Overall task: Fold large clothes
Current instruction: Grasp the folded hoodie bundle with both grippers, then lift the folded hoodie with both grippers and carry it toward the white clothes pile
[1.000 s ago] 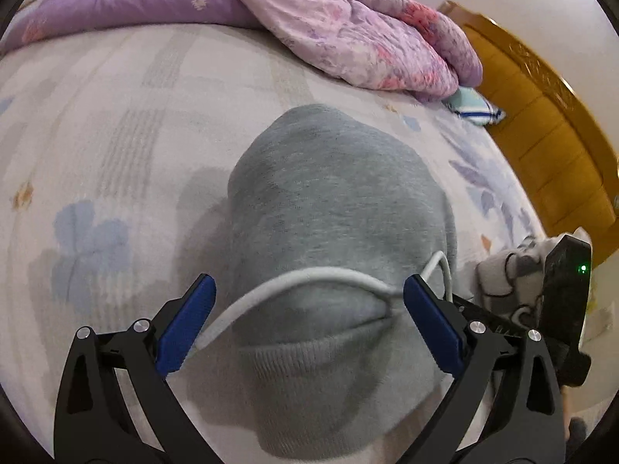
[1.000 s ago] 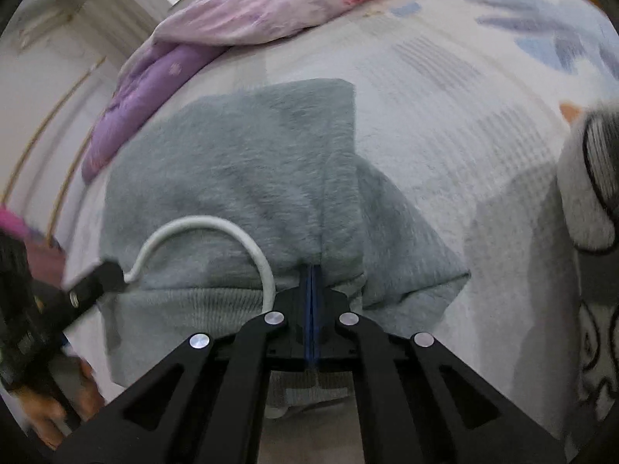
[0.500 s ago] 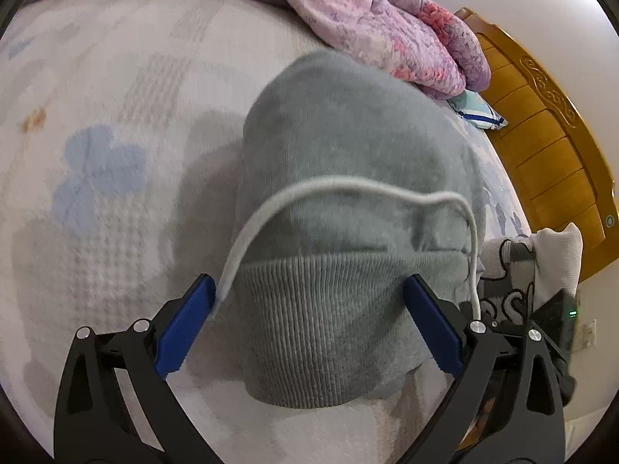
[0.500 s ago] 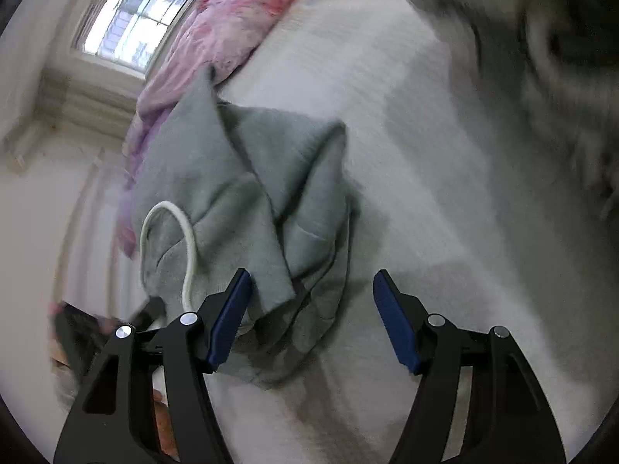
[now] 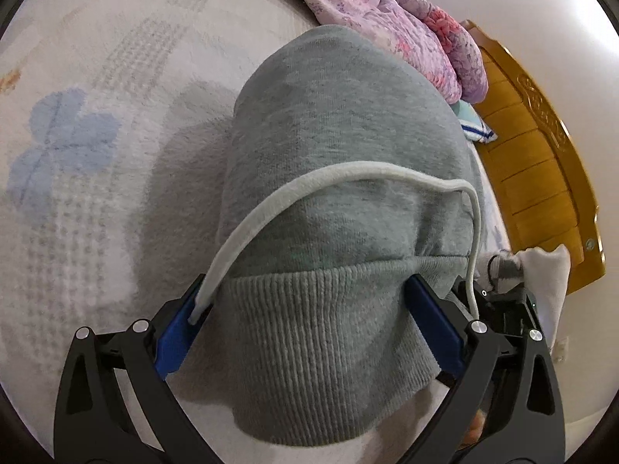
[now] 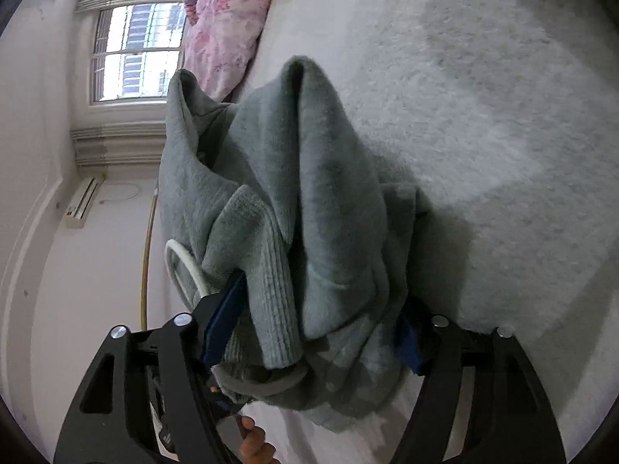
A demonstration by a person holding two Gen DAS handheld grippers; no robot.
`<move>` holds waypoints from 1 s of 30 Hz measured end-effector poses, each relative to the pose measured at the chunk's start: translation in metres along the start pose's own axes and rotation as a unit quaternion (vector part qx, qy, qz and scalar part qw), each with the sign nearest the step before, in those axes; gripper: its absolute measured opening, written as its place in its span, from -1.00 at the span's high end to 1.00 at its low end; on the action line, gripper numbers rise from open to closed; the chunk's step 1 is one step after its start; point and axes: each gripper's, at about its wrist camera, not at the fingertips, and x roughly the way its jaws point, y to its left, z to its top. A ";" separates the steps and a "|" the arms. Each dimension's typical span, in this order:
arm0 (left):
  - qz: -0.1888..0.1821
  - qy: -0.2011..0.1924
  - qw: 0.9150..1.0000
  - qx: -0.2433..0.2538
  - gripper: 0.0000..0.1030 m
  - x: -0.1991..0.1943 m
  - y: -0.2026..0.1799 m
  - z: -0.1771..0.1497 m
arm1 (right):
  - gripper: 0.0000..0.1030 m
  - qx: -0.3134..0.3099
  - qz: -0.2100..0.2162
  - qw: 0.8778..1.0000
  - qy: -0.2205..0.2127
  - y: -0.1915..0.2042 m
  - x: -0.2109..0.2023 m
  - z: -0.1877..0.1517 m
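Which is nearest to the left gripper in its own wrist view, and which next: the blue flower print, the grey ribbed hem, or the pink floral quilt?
1. Grey ribbed hem, between the left gripper fingers.
2. Blue flower print, left on the bedsheet.
3. Pink floral quilt, top, beyond the garment.

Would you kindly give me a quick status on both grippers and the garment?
Left gripper open, fingers astride the grey sweatshirt hem. Right gripper open around bunched hem. White drawstring looped loose across it.

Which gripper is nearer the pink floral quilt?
Hard to call. The left gripper and right gripper both straddle the grey hooded sweatshirt, with the pink floral quilt beyond it.
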 end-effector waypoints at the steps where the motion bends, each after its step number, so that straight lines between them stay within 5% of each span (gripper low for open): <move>1: -0.006 0.001 1.000 -0.007 -0.90 0.003 0.000 0.001 | -0.37 -0.003 -0.001 1.000 -0.002 0.000 0.001 -0.001; 4: -0.019 -0.002 1.000 -0.021 -0.89 0.008 0.001 0.003 | -0.38 -0.008 0.011 1.000 0.001 -0.002 0.002 -0.003; 10: -0.011 -0.026 1.000 0.010 -0.66 -0.002 -0.007 -0.006 | 0.37 -0.016 0.029 0.999 0.005 -0.005 -0.013 -0.010; 12: -0.017 -0.033 0.999 0.010 -0.52 -0.010 -0.007 -0.008 | 0.49 -0.084 -0.009 0.996 -0.006 0.018 -0.022 -0.017; 20: -0.033 -0.063 0.997 0.008 -0.46 -0.053 -0.028 -0.009 | 0.55 -0.263 -0.076 0.961 -0.027 0.109 -0.045 -0.044; 30: -0.079 -0.136 0.986 0.060 -0.46 -0.127 -0.129 -0.026 | 0.55 -0.338 -0.033 0.937 -0.082 0.179 -0.141 -0.063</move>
